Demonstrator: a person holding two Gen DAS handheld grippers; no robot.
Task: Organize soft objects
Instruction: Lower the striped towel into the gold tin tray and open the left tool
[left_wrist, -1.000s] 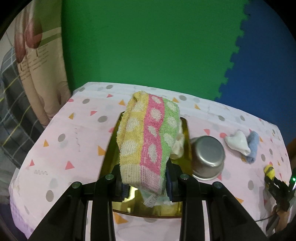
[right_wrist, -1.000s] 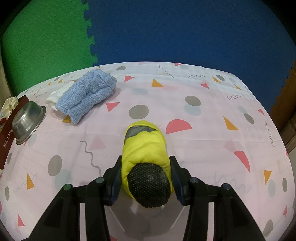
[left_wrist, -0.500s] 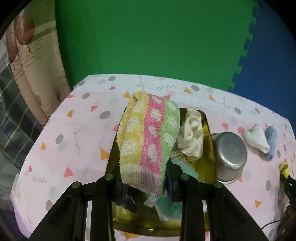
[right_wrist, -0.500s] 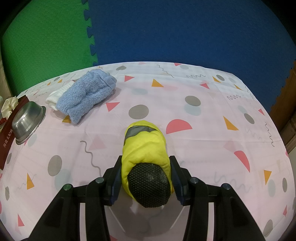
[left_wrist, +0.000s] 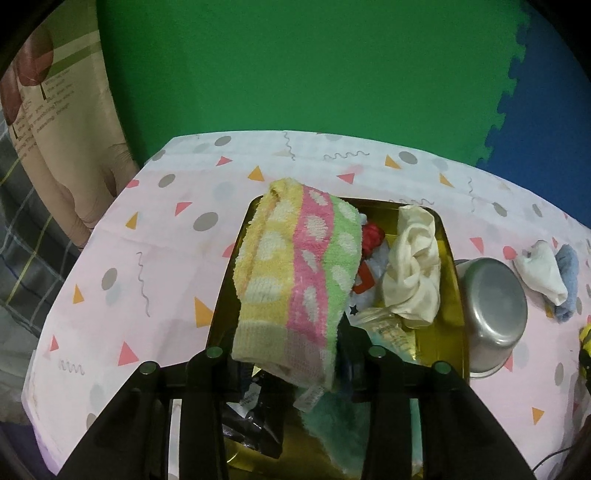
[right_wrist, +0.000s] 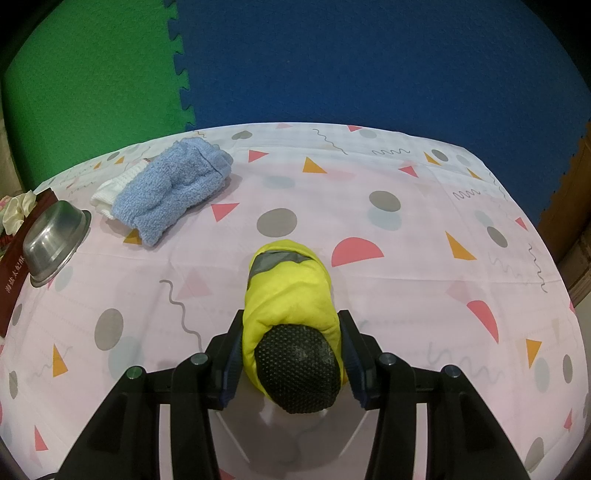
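Left wrist view: my left gripper (left_wrist: 291, 363) opening around fluffy striped terry towel (left_wrist: 299, 280), lengthwise away over gold tray (left_wrist: 452, 258).

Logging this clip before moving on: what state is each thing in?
Striped towel: between the opening left tongs, over the tray.
Tray: holds a cream cloth and other items.
Steel bowl: upside down.
Yellow glove: gripped in the right tongs.
Blue cloth: bunched on the table.
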